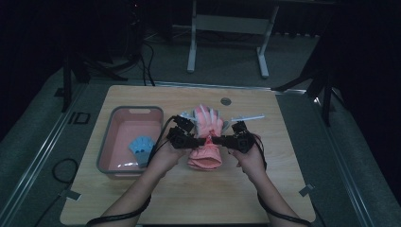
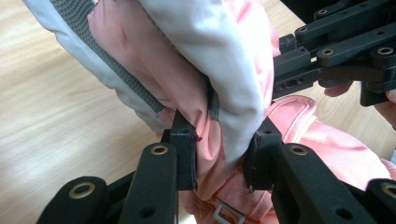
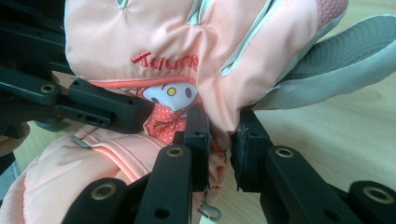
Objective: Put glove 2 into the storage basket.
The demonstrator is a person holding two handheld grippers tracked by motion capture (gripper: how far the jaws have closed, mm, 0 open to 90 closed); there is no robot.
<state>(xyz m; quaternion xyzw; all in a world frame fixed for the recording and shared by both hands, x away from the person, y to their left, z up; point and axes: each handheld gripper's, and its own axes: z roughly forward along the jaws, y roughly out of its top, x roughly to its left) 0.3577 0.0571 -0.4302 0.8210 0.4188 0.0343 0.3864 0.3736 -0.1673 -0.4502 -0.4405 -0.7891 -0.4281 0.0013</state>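
A pink padded glove (image 1: 206, 124) with pale grey trim hangs above the wooden table (image 1: 189, 198), its fingers pointing away from me. My left gripper (image 1: 198, 141) pinches its left side near the wrist, and the jaws are shut on a fold of pink and grey fabric (image 2: 219, 135). From the other side my right gripper (image 1: 217, 140) is shut on a fold of the glove (image 3: 224, 130) just beside a cartoon patch (image 3: 168, 93). The two grippers face each other, tips almost meeting. The puffy cuff (image 1: 205, 160) sags below them.
A pink basin (image 1: 106, 146) sits at the left of the table with a small blue glove-like item (image 1: 142, 146) inside. A metal disc (image 1: 225, 101) is set in the tabletop at the back. Beyond the table stands a white frame (image 1: 227, 28). Cables trail from both forearms.
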